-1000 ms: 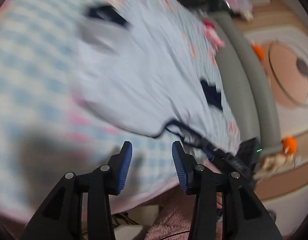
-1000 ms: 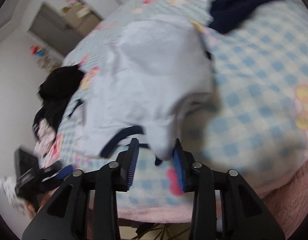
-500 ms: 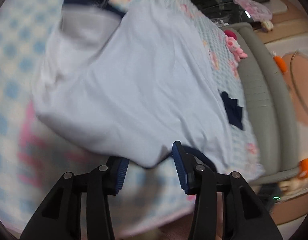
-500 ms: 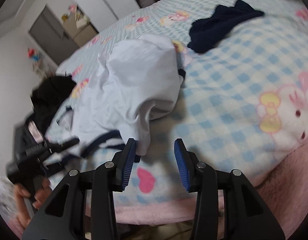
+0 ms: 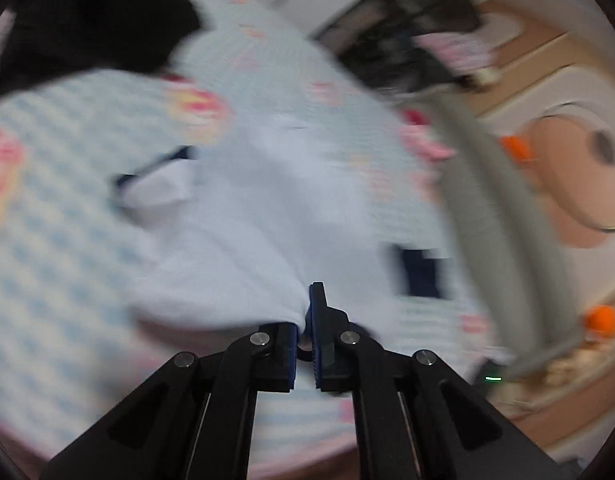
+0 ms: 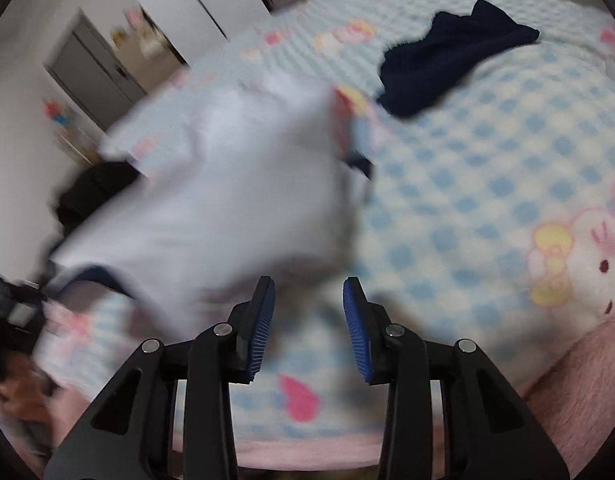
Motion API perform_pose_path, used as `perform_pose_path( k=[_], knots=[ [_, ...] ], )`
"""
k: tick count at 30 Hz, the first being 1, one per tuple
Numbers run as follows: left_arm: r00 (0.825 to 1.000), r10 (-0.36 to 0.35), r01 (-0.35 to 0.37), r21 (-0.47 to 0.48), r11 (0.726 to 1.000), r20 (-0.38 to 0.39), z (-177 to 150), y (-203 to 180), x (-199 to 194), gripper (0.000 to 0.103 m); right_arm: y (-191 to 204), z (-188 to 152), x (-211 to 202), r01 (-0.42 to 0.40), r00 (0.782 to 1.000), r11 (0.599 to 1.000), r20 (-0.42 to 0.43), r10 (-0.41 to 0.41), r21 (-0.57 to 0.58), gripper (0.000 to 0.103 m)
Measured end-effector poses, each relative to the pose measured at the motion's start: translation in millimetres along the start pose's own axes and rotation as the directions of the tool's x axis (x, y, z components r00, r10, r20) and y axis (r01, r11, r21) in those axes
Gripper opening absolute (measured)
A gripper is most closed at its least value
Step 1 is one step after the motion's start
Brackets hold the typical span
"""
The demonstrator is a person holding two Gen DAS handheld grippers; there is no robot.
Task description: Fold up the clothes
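Observation:
A white shirt with navy trim (image 5: 251, 208) lies crumpled on a blue checked blanket (image 5: 59, 248). My left gripper (image 5: 305, 320) is shut on the shirt's near edge, cloth bunched between the blue pads. In the right wrist view the same shirt (image 6: 227, 184) is blurred and stretched toward the left. My right gripper (image 6: 309, 320) is open and empty just right of the shirt's near edge, over the blanket (image 6: 487, 184).
A dark navy garment (image 6: 451, 56) lies at the back right of the blanket. A black garment pile (image 5: 87, 16) sits at the far left. A grey bed rail (image 5: 503, 216) runs along the right side. Pink fleece (image 6: 579, 384) borders the near edge.
My left gripper has closed on the shirt's edge. My right gripper stays open beside the shirt. The shirt has been pulled and both views are blurred with motion.

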State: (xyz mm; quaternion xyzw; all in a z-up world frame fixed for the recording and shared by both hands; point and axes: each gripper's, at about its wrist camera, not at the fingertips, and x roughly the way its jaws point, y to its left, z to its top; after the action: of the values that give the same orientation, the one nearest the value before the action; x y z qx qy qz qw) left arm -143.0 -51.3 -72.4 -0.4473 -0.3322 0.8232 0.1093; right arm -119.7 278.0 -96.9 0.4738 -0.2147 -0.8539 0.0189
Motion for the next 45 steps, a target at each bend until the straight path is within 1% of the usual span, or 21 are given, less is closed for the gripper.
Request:
perform_pose_path(
  k=[1, 3, 4, 5, 7, 10, 15, 17, 20, 26, 27, 28, 29, 30, 35, 36, 37, 38, 40, 42, 45],
  knots=[
    [0.998, -0.023, 0.021, -0.038, 0.999, -0.055, -3.4, 15.7, 6.6, 0.010, -3.0, -4.9, 5.9, -0.023, 0.999, 0.999, -0.026, 0.023, 0.026, 0.036],
    [0.984, -0.125, 0.109, -0.123, 0.986, -0.127, -11.7, 43.3, 13.7, 0.024, -6.1, -16.3, 8.0, -0.182, 0.981, 0.978, -0.055, 0.188, 0.098, 0.037],
    [0.981, -0.144, 0.127, -0.133, 0.983, -0.130, -14.3, 49.3, 15.6, 0.043, -2.2, -20.5, 8.4, -0.242, 0.966, 0.965, -0.070, 0.249, 0.097, 0.037],
    [0.981, -0.146, 0.129, -0.129, 0.983, -0.130, -15.8, 53.2, 18.0, 0.052, 4.1, -23.8, 8.9, -0.288, 0.952, 0.954, -0.087, 0.295, 0.081, 0.041],
    [0.980, -0.148, 0.133, -0.120, 0.984, -0.130, -18.8, 61.1, 22.7, 0.052, 18.5, -27.2, 11.1, -0.336, 0.935, 0.941, -0.110, 0.338, 0.034, 0.048],
    [0.980, -0.153, 0.138, -0.121, 0.983, -0.126, -9.4, 68.0, 33.1, 0.052, 20.7, -17.4, 20.9, -0.264, 0.962, 0.964, -0.061, 0.266, 0.041, 0.053],
    [0.982, -0.176, 0.161, -0.178, 0.971, -0.073, 40.1, 44.4, 59.7, 0.048, 3.3, 23.2, 64.3, -0.207, 0.972, 0.961, -0.072, 0.224, 0.184, 0.057],
    [0.990, -0.137, 0.128, -0.160, 0.979, -0.046, 57.3, 38.6, 55.5, 0.020, 5.3, 38.2, 60.1, -0.237, 0.969, 0.953, -0.026, 0.246, 0.188, 0.057],
    [0.999, -0.038, 0.038, -0.035, 0.999, 0.008, 67.1, 32.2, 33.8, 0.014, 1.1, 49.8, 38.0, -0.306, 0.952, 0.927, 0.052, 0.302, 0.217, 0.057],
    [0.990, 0.004, -0.003, -0.004, 1.000, 0.139, 73.1, 56.4, -17.3, 0.015, -14.4, 41.4, 19.4, -0.240, 0.971, 0.949, 0.040, 0.237, 0.202, 0.057],
    [0.992, -0.024, 0.029, -0.040, 0.999, 0.121, 71.9, 65.4, -15.0, 0.016, -20.2, 39.1, 20.8, -0.255, 0.967, 0.941, 0.031, 0.254, 0.222, 0.057],
    [0.994, -0.061, 0.068, -0.080, 0.994, 0.088, 69.6, 75.1, -9.0, 0.021, -23.7, 36.3, 23.6, -0.271, 0.961, 0.933, 0.017, 0.274, 0.236, 0.057],
    [0.996, -0.080, 0.084, -0.101, 0.991, 0.043, 64.1, 79.1, 1.5, 0.034, -22.9, 34.1, 29.5, -0.280, 0.957, 0.930, -0.004, 0.289, 0.236, 0.057],
    [0.996, -0.088, 0.086, -0.110, 0.990, -0.008, 56.7, 79.9, 14.7, 0.038, -19.9, 33.0, 35.9, -0.276, 0.957, 0.934, -0.021, 0.288, 0.227, 0.057],
    [0.991, -0.093, 0.085, -0.092, 0.992, -0.092, 39.9, 83.6, 49.0, 0.041, -9.4, 27.2, 58.6, -0.290, 0.953, 0.935, -0.033, 0.302, 0.204, 0.057],
    [0.992, -0.092, 0.084, -0.093, 0.992, -0.081, 46.0, 80.7, 48.2, 0.037, -8.5, 29.2, 62.4, -0.280, 0.956, 0.940, -0.036, 0.292, 0.196, 0.053],
    [0.995, -0.085, 0.080, -0.083, 0.993, -0.058, 53.4, 75.0, 43.5, 0.016, -6.8, 35.1, 61.6, -0.263, 0.961, 0.948, -0.033, 0.273, 0.180, 0.043],
    [0.996, -0.078, 0.075, -0.074, 0.994, -0.035, 60.9, 69.4, 38.7, 0.008, -4.0, 43.6, 55.3, -0.249, 0.967, 0.956, -0.018, 0.255, 0.157, 0.022],
    [0.992, -0.115, 0.114, 0.008, 0.993, 0.050, 77.6, 40.2, 1.7, 0.007, 2.7, 62.2, 36.8, -0.227, 0.974, 0.968, 0.027, 0.226, 0.103, 0.013],
    [0.975, -0.179, 0.167, 0.095, 0.981, 0.135, 90.7, 9.6, -42.7, 0.006, 13.8, 85.9, -9.9, -0.239, 0.963, 0.971, 0.137, 0.233, 0.027, 0.009],
    [0.941, -0.265, 0.227, 0.188, 0.956, 0.212, 87.4, -20.2, -106.1, 0.005, 32.0, 105.2, -85.5, -0.302, 0.906, 0.952, 0.293, 0.304, -0.053, 0.009]
  ],
)
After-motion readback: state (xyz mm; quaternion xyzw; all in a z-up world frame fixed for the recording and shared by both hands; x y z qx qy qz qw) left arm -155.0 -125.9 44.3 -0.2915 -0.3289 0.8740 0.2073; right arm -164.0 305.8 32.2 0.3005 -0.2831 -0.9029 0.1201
